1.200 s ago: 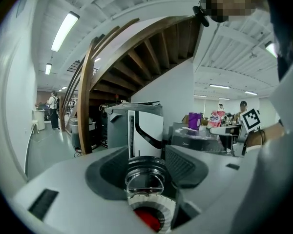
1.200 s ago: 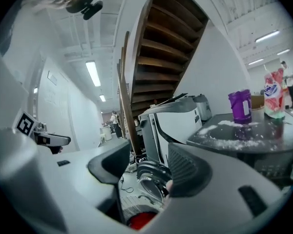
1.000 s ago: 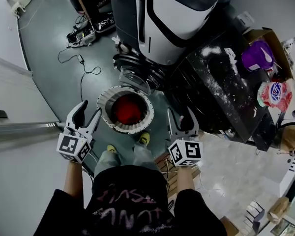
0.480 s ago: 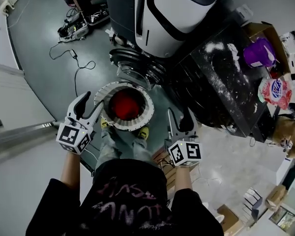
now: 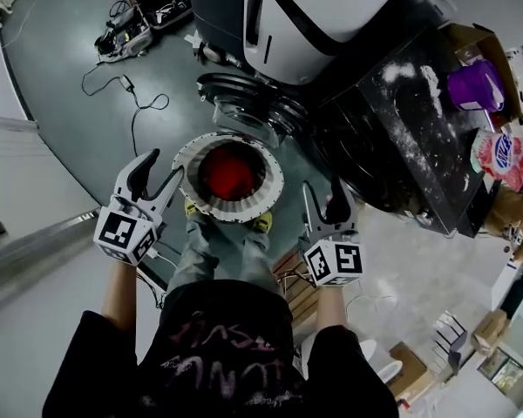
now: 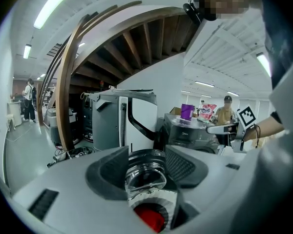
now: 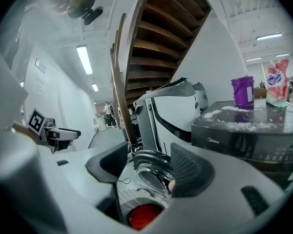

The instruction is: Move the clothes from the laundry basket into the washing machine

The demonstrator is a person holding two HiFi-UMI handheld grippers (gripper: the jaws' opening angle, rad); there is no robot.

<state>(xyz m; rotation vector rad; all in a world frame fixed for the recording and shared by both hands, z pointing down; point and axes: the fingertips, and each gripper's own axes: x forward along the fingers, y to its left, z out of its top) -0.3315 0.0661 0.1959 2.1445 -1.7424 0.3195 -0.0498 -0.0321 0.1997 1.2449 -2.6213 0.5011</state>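
A round white laundry basket (image 5: 185,157) stands on the floor at my feet with red clothes (image 5: 229,174) inside. Beyond it is the white and dark grey washing machine (image 5: 318,16), its round glass door (image 5: 244,111) swung open towards the basket. My left gripper (image 5: 159,174) is open and empty, its tips just beside the basket's left rim. The right gripper (image 5: 324,198) is open and empty too, a little to the right of the basket. In the left gripper view the red clothes (image 6: 149,217) and door glass (image 6: 145,177) show past the left gripper (image 6: 145,160). The right gripper (image 7: 149,167) likewise frames the red clothes (image 7: 144,214).
A black appliance (image 5: 401,138) stands right of the washer with a purple container (image 5: 473,84) and a detergent bag (image 5: 497,157) on top. Cables (image 5: 131,103) trail over the floor at the left. My legs and shoes (image 5: 222,242) are right behind the basket. A wooden stair rises at the left.
Both grippers have come forward and lower towards the basket. The left one's tips now sit right by the rim. The jaws look the same, open and empty.
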